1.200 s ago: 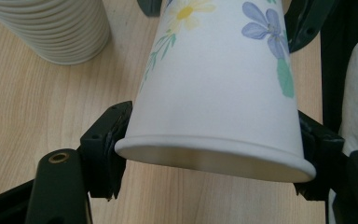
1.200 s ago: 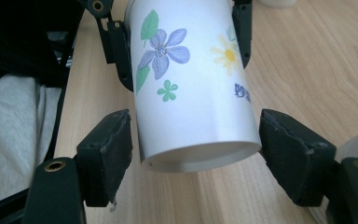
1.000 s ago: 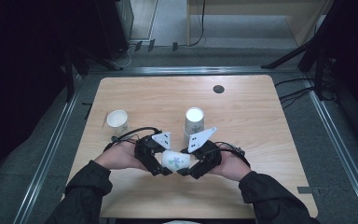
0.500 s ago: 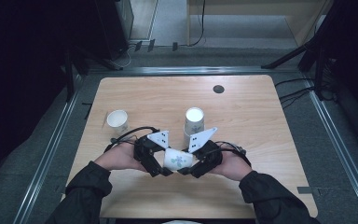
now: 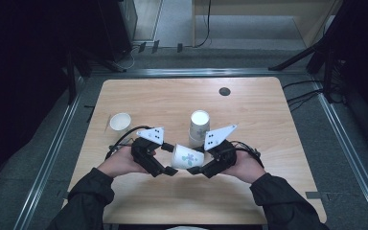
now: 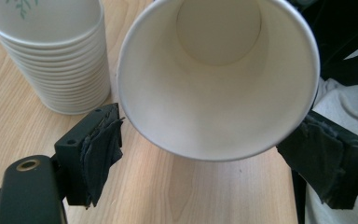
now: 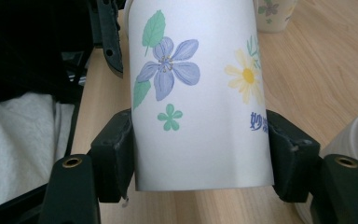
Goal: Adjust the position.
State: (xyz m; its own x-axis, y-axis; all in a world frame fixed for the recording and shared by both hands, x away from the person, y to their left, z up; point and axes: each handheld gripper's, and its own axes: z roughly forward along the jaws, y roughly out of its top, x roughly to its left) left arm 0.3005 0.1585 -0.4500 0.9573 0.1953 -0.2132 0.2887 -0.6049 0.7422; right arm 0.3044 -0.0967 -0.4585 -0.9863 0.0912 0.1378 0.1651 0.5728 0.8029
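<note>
Writing: blue characters printed low on the paper cup (image 7: 200,107) wall, beside a yellow daisy; partly cut off by the right jaw, not readable in full. No other lettering seen.
Print: one purple flower with green leaves, one small green flower, one yellow daisy on the side that shows in the right gripper view.
Cup count: one held cup, one cup stack (image 5: 199,125) standing mouth down, one lone cup (image 5: 120,121) upright at table left.
Stack: many nested rims, too tight to count (image 6: 51,65).
Held cup, place: lying on its side above the table (image 5: 268,191) near the front edge, between both grippers, just in front of the stack.
Right gripper (image 7: 200,154): clamped tight on the cup's base end, both pads pressing its wall.
Left gripper (image 6: 214,154): jaws spread wide either side of the open rim; they opened within the last moment; left pad at the rim edge, right pad apart from it, no grip.
Other: one dark round hole (image 5: 224,91) at table rear.
</note>
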